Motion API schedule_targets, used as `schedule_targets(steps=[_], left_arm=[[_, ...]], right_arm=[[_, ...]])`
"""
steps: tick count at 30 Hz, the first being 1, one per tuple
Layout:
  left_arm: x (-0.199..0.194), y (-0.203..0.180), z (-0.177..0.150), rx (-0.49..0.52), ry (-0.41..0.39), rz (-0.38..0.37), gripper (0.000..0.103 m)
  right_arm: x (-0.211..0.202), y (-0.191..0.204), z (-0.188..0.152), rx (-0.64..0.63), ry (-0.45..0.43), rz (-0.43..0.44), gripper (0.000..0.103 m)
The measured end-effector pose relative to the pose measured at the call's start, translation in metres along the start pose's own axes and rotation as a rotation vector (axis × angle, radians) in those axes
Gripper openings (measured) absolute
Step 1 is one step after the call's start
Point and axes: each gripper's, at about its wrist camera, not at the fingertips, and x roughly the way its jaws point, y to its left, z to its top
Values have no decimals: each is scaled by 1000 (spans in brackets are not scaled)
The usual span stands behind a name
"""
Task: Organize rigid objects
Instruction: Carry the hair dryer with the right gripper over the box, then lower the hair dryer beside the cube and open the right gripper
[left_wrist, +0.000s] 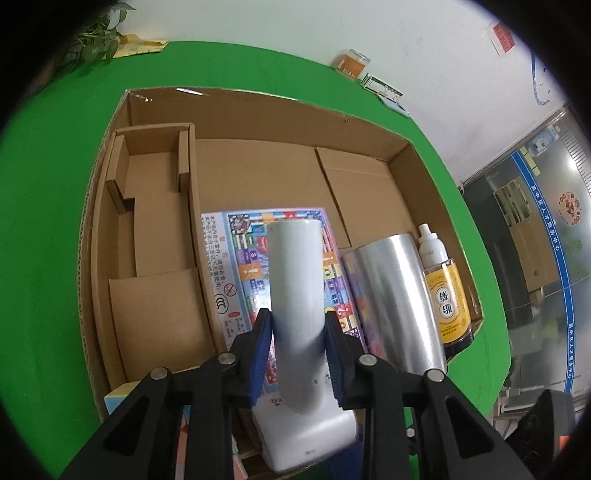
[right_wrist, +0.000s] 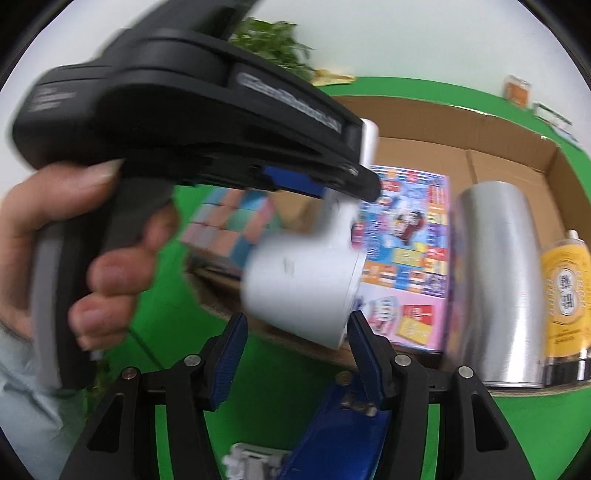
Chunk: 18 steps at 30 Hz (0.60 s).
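My left gripper (left_wrist: 298, 343) is shut on the handle of a white hand-held device (left_wrist: 295, 295), held over the open cardboard box (left_wrist: 424, 166). The device's wide head (right_wrist: 299, 288) shows in the right wrist view, with the left gripper's body (right_wrist: 184, 122) above it. My right gripper (right_wrist: 295, 350) is open and empty, just in front of the box's near edge. In the box lie a colourful game box (left_wrist: 236, 266), a shiny silver cylinder (left_wrist: 395, 295), a yellow-labelled bottle (left_wrist: 447, 299) and a white spray bottle (left_wrist: 430, 247). A pastel puzzle cube (right_wrist: 232, 221) sits at the box's left corner.
A cardboard insert (left_wrist: 147, 206) fills the box's left side. The green table (left_wrist: 44, 258) surrounds the box. A blue object (right_wrist: 332, 435) and a white part (right_wrist: 251, 461) lie below my right gripper. A plant (left_wrist: 96, 40) and an orange jar (left_wrist: 351, 62) stand at the back.
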Motion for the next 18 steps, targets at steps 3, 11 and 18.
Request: schedule_targets(steps=[3,11,18], left_arm=[[0,2,0,2,10,4,28],[-6,-4,-4,9,7,86,28],[-89,-31,-59,65,-314,174,95]], right_arm=[[0,-2,-3,-2,-2,-6,52],[6,-27,-2,40,18,68,41],[-73,-34,-64,-39,-208,-61,102]])
